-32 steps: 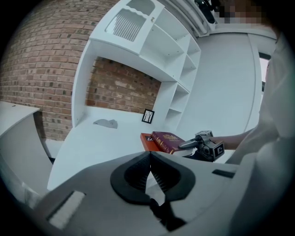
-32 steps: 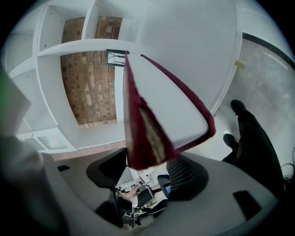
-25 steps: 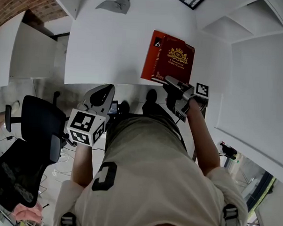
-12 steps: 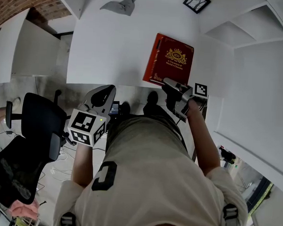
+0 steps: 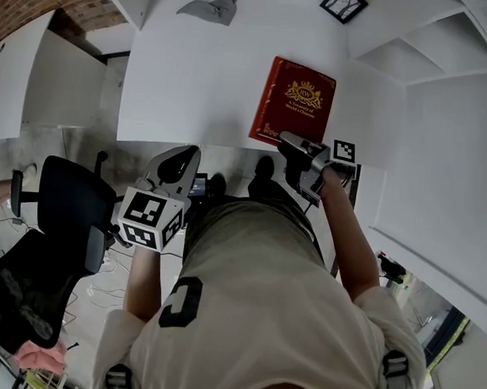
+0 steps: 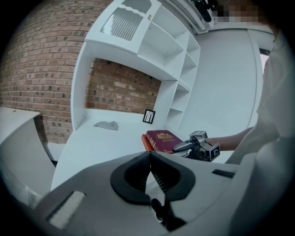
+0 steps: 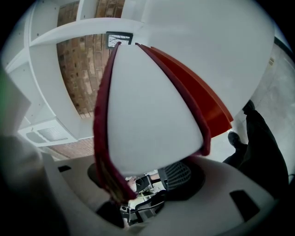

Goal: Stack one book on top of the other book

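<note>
Head view: a dark red book (image 5: 300,103) lies flat on an orange book (image 7: 203,97), near the front edge of a white desk (image 5: 192,74).
Right gripper (image 5: 290,143): at the top book's near edge. Its jaws are apart, with the book's edge between them against one jaw and the other pad clear.
Left gripper (image 5: 179,159): off the desk beside the person's body, well apart from the books. Its jaws are together and empty.
Back of desk: a grey cloth (image 5: 210,6) and a small framed picture (image 5: 344,4).
</note>
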Motion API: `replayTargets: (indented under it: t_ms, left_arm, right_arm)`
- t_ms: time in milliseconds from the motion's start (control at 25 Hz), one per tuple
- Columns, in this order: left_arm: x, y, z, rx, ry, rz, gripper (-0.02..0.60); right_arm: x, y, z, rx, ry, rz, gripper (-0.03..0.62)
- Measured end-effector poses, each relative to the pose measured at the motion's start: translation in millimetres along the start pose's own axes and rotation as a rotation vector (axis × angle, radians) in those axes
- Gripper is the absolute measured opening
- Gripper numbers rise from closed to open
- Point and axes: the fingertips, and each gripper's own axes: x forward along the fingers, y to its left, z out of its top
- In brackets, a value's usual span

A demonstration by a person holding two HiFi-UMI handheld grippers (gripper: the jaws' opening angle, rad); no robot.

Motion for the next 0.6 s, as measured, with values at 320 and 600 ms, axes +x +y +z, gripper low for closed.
replayTargets:
  t_ms: [320, 600]
  left_arm:
    - [-0.2, 1.1, -0.5, -0.002, -0.001, 0.004, 0.003]
    - [3.3, 1.9, 2.1, -0.006, -0.005, 0.005, 0.003]
  right_arm:
    - [0.6, -2.3, 2.2, -0.021, 0.027, -0.011, 0.233]
    - [4.0, -3.3, 3.6, -0.027, 0.044, -0.023, 0.233]
